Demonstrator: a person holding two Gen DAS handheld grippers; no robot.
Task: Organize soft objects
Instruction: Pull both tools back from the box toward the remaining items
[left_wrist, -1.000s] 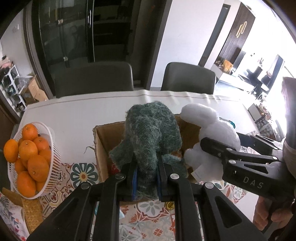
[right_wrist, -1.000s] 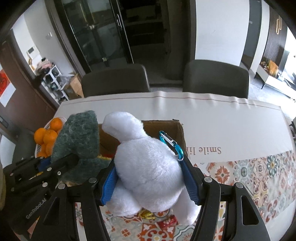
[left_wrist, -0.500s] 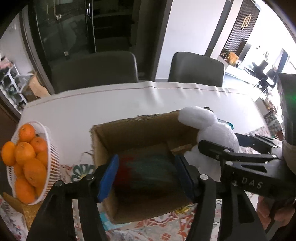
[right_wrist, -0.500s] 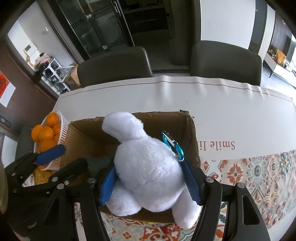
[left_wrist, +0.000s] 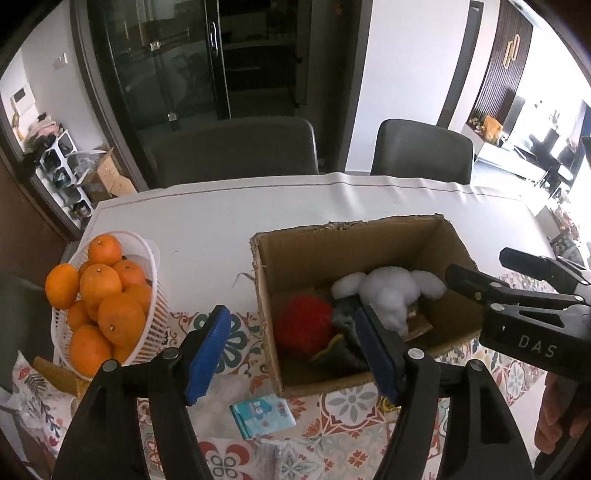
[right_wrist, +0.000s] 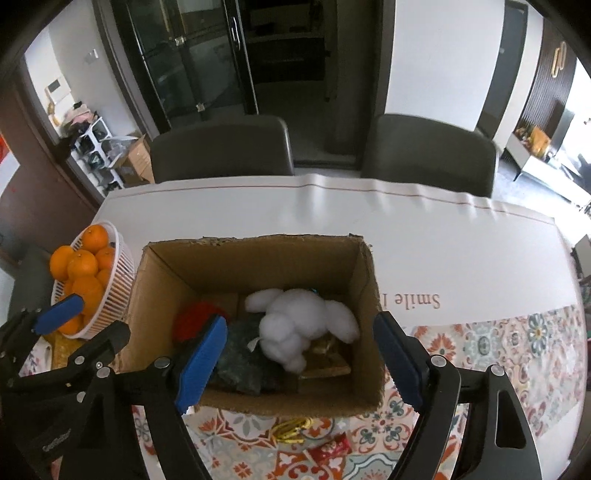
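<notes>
Table (right_wrist: 258, 210); box (right_wrist: 255, 266): three soft toys (right_wrist: 299, 325).

Matt cardboard box (right_wrist: 255, 266), fluffy white plush (right_wrist: 295, 321)

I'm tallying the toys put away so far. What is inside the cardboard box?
Inside the cardboard box lie a white plush, a dark green plush and a red plush. Something gold-coloured peeks out beneath the white one; the rest of the floor is covered.
</notes>
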